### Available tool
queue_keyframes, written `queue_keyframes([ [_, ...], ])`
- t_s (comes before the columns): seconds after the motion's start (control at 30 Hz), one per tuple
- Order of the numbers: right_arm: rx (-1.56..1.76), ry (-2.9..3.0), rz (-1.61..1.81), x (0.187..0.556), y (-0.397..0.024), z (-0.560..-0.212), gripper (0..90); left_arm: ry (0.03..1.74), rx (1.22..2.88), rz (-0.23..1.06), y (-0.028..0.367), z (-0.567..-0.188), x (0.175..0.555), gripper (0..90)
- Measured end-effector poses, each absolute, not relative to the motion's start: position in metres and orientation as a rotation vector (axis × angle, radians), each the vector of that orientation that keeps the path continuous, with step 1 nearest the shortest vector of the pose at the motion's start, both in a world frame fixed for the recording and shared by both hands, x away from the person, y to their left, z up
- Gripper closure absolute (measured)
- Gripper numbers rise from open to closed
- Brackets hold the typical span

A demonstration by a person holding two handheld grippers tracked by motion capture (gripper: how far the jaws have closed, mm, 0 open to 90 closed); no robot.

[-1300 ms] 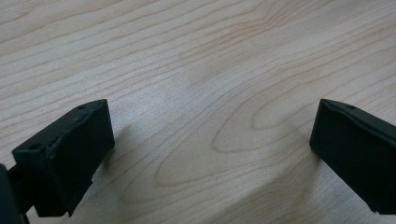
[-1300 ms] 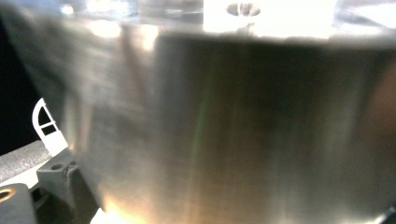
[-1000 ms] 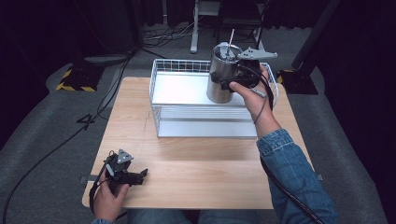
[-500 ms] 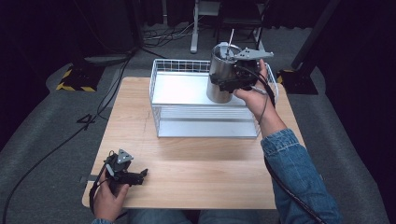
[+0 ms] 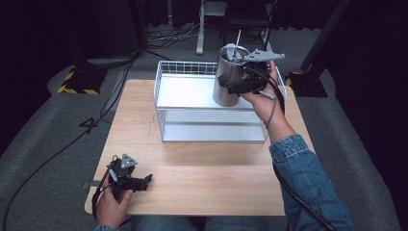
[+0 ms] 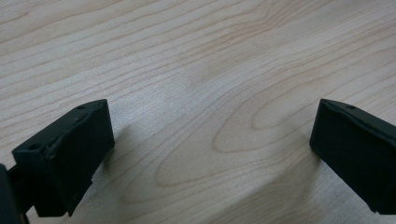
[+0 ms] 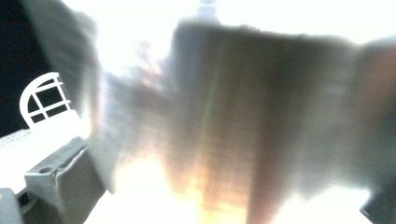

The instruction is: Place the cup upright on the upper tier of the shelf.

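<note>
Gripping a shiny steel canister (image 5: 230, 76) over a white wire basket (image 5: 210, 103).
Right gripper (image 5: 239, 84) clamps its side; left gripper (image 5: 143, 181) rests wide open, empty, on the worktop (image 5: 207, 173).

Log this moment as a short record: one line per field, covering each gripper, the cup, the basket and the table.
left gripper: open, jaws wide apart, low over bare wood at the table's near left corner
right gripper: shut on the cup's side
cup: metal, upright, in the basket's far right part; a thin stick rises from its mouth
basket: white wire, on the table's far half
table: light wood
</note>
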State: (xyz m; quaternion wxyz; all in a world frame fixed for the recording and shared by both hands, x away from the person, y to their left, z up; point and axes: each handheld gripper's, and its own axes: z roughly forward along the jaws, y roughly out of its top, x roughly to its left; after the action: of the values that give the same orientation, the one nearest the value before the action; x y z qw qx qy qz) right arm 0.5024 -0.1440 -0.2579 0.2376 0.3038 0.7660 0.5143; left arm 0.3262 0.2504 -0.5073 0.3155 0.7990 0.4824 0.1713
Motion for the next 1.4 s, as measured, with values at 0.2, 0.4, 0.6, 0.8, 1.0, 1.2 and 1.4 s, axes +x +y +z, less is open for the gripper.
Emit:
queue_keyframes([
  [0.2,0.853,2.087,1.428,0.496,-0.153,-0.253,0.0,1.270,2.105,0.452,0.250,-0.507,0.326,0.2],
  [0.4,0.833,2.091,1.438,0.486,-0.163,-0.248,0.0,1.272,2.106,0.451,0.250,-0.507,0.326,0.2],
  [0.6,0.817,2.089,1.457,0.474,-0.173,-0.244,0.0,1.272,2.108,0.452,0.250,-0.507,0.327,0.1],
  [0.8,0.792,2.101,1.479,0.458,-0.185,-0.241,0.0,1.271,2.109,0.452,0.250,-0.507,0.327,0.2],
  [1.0,0.750,2.116,1.478,0.439,-0.193,-0.238,0.0,1.271,2.109,0.452,0.250,-0.507,0.327,0.1],
  [1.2,0.724,2.127,1.482,0.421,-0.204,-0.239,0.0,1.272,2.108,0.452,0.250,-0.507,0.327,0.2],
  [1.4,0.711,2.136,1.476,0.406,-0.217,-0.244,0.0,1.272,2.108,0.452,0.250,-0.507,0.327,0.1],
])
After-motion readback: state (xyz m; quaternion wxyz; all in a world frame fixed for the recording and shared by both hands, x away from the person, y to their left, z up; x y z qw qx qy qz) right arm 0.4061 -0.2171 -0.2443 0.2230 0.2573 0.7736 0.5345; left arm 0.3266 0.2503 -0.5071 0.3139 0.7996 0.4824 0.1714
